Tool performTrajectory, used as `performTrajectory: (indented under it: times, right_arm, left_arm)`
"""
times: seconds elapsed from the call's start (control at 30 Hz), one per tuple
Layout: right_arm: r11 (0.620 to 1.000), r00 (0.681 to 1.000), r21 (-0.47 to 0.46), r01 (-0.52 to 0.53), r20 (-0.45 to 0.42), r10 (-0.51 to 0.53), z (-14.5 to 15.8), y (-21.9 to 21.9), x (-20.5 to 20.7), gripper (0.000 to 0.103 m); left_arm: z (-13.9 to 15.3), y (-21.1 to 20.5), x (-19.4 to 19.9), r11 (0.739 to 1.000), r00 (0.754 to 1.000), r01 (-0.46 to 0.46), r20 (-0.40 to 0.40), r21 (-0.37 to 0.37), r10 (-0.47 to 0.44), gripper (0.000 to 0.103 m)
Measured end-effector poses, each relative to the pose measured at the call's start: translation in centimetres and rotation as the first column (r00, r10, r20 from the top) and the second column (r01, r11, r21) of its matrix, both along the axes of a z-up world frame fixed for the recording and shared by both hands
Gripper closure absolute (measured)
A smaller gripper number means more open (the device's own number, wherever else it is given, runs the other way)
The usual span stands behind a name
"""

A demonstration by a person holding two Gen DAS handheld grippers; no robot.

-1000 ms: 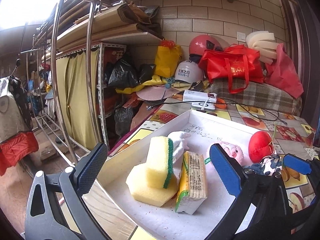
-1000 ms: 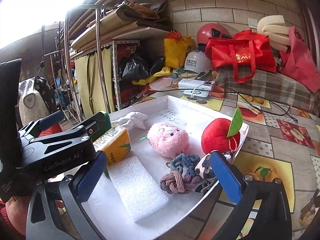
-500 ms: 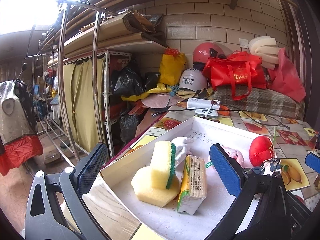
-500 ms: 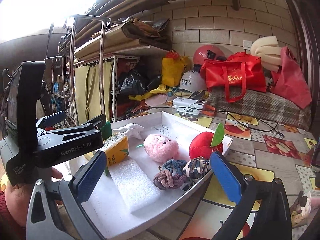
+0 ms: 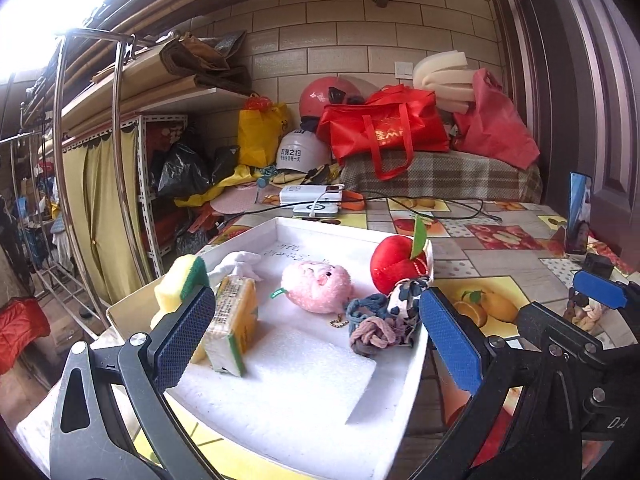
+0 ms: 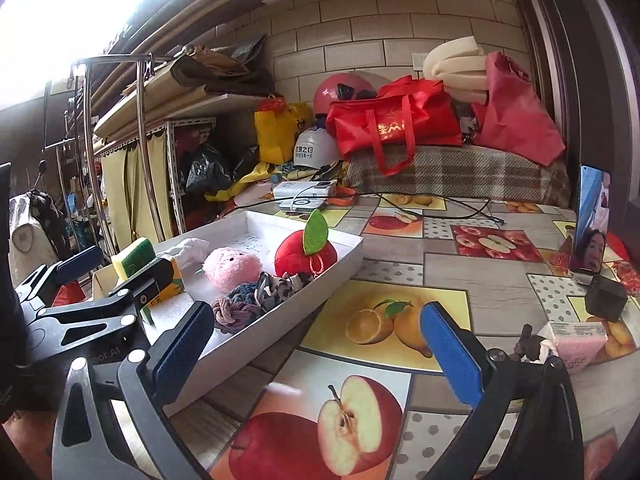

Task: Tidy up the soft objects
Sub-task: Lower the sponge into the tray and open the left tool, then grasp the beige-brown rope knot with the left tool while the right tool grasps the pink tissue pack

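Your right gripper [image 6: 316,344] fingers are spread wide, empty; so are your left gripper's [image 5: 312,336] over the white tray [image 6: 280,320]. The pink sponge [image 6: 576,340] lies near-right of the right gripper, long axis left-right, closer to it.

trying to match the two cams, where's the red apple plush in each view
Left wrist: red apple plush sits right of centre, at the white tray's far right corner.
Right wrist: apple plush sits just left of centre, by the tray's right wall.
Shared landmark: the pink plush lies just left of it.
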State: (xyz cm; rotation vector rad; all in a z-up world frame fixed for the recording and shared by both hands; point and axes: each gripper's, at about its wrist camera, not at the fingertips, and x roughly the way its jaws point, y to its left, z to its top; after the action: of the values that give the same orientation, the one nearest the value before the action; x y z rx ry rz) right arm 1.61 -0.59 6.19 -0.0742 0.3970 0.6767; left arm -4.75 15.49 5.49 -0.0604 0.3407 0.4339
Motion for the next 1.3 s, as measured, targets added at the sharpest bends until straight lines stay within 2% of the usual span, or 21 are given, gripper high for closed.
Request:
performTrajectory:
  times: [0.2,0.27,0.37,0.47,0.57,0.63,0.7,0.77,0.9,0.97,1.07,1.13,1.2,1.23,1.27,1.3]
  right_arm:
    - [0.998,0.998,0.019,0.065,-0.006,-0.065,0.3,-5.9,0.8,0.000]
    - [0.996,0.996,0.019,0.091,-0.019,-0.091,0.3,-7.9,1.2,0.000]
    - [0.990,0.987,0.023,0.136,-0.087,-0.134,0.1,-11.1,2.4,0.000]
    - [0.979,0.967,-0.012,0.201,-0.154,-0.201,-0.6,-13.8,3.7,0.000]
    - [0.968,0.942,-0.054,0.244,-0.225,-0.249,-1.4,-16.5,5.1,0.000]
    - [0.964,0.931,-0.069,0.259,-0.250,-0.267,-1.6,-18.3,6.3,0.000]
    - [0.960,0.926,-0.104,0.259,-0.254,-0.278,-1.8,-19.3,7.7,0.000]
    - [0.967,0.935,-0.140,0.213,-0.258,-0.243,-2.0,-19.4,9.0,0.000]
    - [0.977,0.968,-0.204,0.058,-0.227,-0.105,-2.1,-17.7,10.5,0.000]
    - [0.964,0.981,-0.266,0.001,-0.186,-0.052,-2.2,-16.2,11.1,0.000]
    - [0.951,0.977,-0.287,-0.113,-0.208,0.054,-2.5,-14.7,12.1,0.001]
    - [0.944,0.960,-0.279,-0.174,-0.262,0.100,-3.0,-14.1,13.0,0.003]
    - [0.934,0.927,-0.261,-0.242,-0.345,0.144,-3.9,-13.6,13.8,0.016]
    - [0.930,0.911,-0.248,-0.270,-0.377,0.164,-4.2,-13.5,14.0,0.028]
    - [0.930,0.904,-0.234,-0.282,-0.389,0.176,-4.2,-13.5,14.1,0.035]
    - [0.931,0.906,-0.238,-0.278,-0.388,0.171,-4.3,-13.5,14.0,0.039]
  left_arm:
    - [0.0,-4.0,1.9,0.992,0.990,0.130,-0.058,0.010,-0.129,0.000]
    - [-0.2,-5.2,2.9,0.983,0.979,0.184,-0.088,-0.011,-0.184,0.000]
    - [-0.4,-7.3,4.4,0.962,0.954,0.268,-0.125,-0.057,-0.273,0.000]
    - [-1.0,-9.8,6.3,0.922,0.907,0.365,-0.177,-0.128,-0.383,0.000]
    - [-2.0,-12.6,8.8,0.865,0.828,0.457,-0.257,-0.208,-0.499,0.000]
    - [-2.5,-14.5,10.3,0.841,0.783,0.491,-0.307,-0.229,-0.541,0.000]
    - [-2.9,-16.4,11.4,0.825,0.754,0.519,-0.335,-0.225,-0.565,0.000]
    - [-3.1,-18.1,12.5,0.804,0.723,0.551,-0.353,-0.224,-0.594,0.000]
    - [-3.7,-19.5,14.9,0.795,0.691,0.564,-0.398,-0.226,-0.603,0.000]
    - [-3.9,-19.8,15.9,0.790,0.678,0.568,-0.413,-0.231,-0.608,0.000]
    - [-4.2,-20.1,16.8,0.781,0.656,0.585,-0.439,-0.218,-0.614,0.004]
    - [-4.4,-20.2,17.3,0.775,0.641,0.594,-0.454,-0.217,-0.619,0.013]
    - [-4.7,-20.3,17.8,0.763,0.616,0.602,-0.470,-0.236,-0.632,0.026]
    - [-4.7,-20.4,17.9,0.756,0.612,0.611,-0.465,-0.237,-0.640,0.033]
    - [-4.6,-20.4,17.8,0.746,0.605,0.621,-0.459,-0.239,-0.651,0.038]
    - [-4.6,-20.6,17.8,0.736,0.596,0.631,-0.455,-0.243,-0.661,0.049]
